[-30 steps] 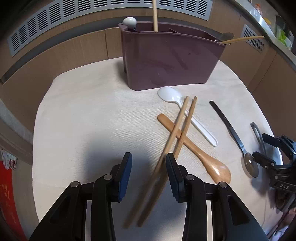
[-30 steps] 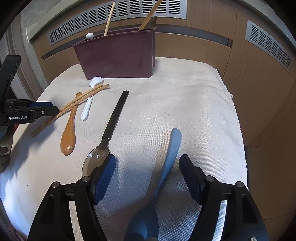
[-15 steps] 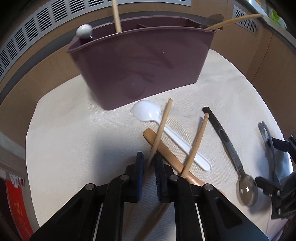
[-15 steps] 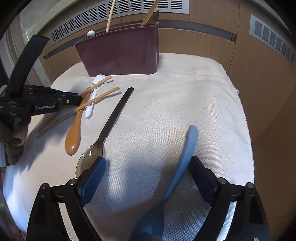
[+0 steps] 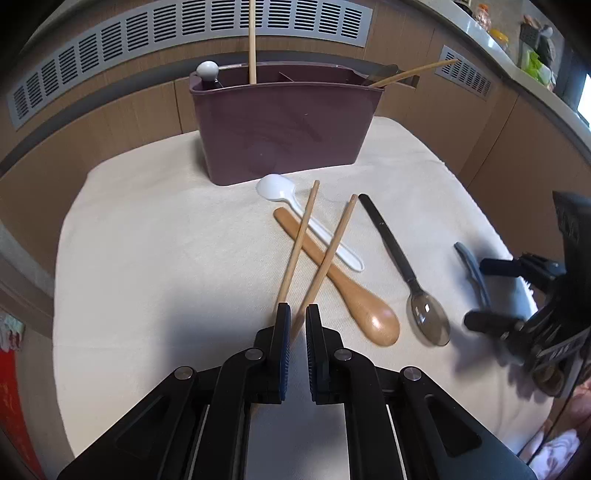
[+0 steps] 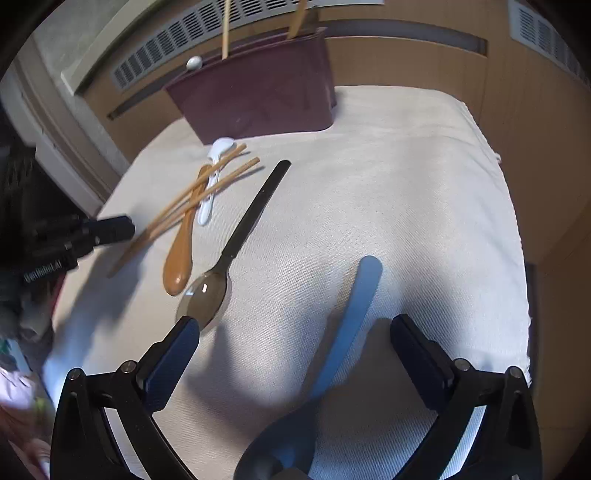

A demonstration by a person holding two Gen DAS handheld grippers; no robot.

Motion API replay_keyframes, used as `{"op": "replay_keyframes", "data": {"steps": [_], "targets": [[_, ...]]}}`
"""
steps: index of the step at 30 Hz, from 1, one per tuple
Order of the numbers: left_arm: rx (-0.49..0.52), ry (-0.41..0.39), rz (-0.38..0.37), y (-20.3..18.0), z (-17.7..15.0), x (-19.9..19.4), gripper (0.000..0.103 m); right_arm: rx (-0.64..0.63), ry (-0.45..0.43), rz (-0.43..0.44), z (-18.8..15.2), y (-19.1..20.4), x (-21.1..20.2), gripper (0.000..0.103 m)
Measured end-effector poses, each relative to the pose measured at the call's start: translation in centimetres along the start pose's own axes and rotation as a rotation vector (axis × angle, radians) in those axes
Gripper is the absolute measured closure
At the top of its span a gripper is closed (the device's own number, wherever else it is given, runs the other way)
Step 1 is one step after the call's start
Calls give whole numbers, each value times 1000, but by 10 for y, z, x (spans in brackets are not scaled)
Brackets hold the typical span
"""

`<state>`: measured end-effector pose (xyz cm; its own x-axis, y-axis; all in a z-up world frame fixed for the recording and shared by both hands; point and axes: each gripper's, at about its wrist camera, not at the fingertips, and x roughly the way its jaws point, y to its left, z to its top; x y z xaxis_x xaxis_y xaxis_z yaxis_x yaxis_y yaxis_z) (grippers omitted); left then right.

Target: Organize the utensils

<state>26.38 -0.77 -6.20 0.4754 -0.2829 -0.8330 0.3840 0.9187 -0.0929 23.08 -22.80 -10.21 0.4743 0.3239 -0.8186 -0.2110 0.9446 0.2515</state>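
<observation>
My left gripper point(image 5: 297, 314) is shut on the near ends of two wooden chopsticks point(image 5: 301, 238), which fan out over a wooden spoon point(image 5: 343, 284) and a white plastic spoon point(image 5: 306, 221) on the cream cloth. The left gripper also shows in the right wrist view point(image 6: 122, 229). A maroon utensil holder point(image 5: 284, 129) stands behind, with a chopstick and other utensils in it. My right gripper point(image 6: 295, 339) is open, straddling a blue spoon point(image 6: 347, 328) that lies on the cloth. A black-handled clear spoon point(image 6: 236, 243) lies just left of it.
The cloth-covered table point(image 5: 147, 258) ends close on the right point(image 6: 517, 258). Wooden panels with vent grilles point(image 5: 184, 26) run behind the holder. The right gripper appears at the right edge of the left wrist view point(image 5: 524, 295).
My left gripper moved in and closed on the two chopsticks, which spread apart at their far ends. My right gripper stayed open over the blue spoon and shifted slightly.
</observation>
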Motion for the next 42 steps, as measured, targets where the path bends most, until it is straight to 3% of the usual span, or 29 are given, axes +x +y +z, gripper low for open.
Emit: {"op": "replay_keyframes", "data": {"steps": [2, 3, 6, 8, 10, 12, 17, 20, 26, 27, 28, 30, 32, 34, 37, 40, 42], "targets": [[-7, -6, -1, 3, -1, -3, 93, 4, -7, -61, -1, 0, -2, 31], [-16, -13, -8, 4, -1, -3, 93, -9, -6, -99, -1, 3, 0, 36], [-42, -14, -9, 8, 1, 0, 93, -95, -3, -243, 0, 16, 5, 66], [-56, 0, -18, 11, 2, 6, 93, -131, 1, -253, 2, 25, 7, 90], [-53, 18, -22, 11, 5, 11, 91, -152, 1, -285, 5, 32, 9, 92], [-21, 51, -31, 8, 12, 19, 87, -168, -17, -307, 7, 35, 9, 92], [56, 111, -64, -3, 46, 36, 80, -150, -49, -266, 8, 30, 2, 92], [96, 134, -68, -12, 71, 49, 63, -145, -68, -237, 6, 29, 0, 92], [166, 182, 25, -34, 100, 87, 63, -120, -101, -172, 7, 21, -8, 92], [173, 184, 40, -37, 101, 92, 69, -121, -103, -160, 7, 20, -9, 92], [180, 190, 60, -40, 100, 98, 77, -119, -107, -149, 7, 18, -11, 90], [204, 179, 86, -46, 99, 101, 79, -123, -108, -134, 7, 18, -14, 80], [213, 176, 83, -48, 95, 100, 83, -127, -102, -123, 6, 16, -14, 57], [217, 168, 84, -47, 90, 97, 89, -130, -100, -135, 4, 15, -13, 49], [177, 155, 74, -41, 78, 87, 93, -102, -75, -174, 3, 10, -10, 20], [152, 147, 49, -36, 59, 71, 94, -108, -86, -212, 4, 11, -10, 18], [153, 151, 34, -34, 45, 61, 94, -136, -72, -213, 7, 14, -8, 26]]}}
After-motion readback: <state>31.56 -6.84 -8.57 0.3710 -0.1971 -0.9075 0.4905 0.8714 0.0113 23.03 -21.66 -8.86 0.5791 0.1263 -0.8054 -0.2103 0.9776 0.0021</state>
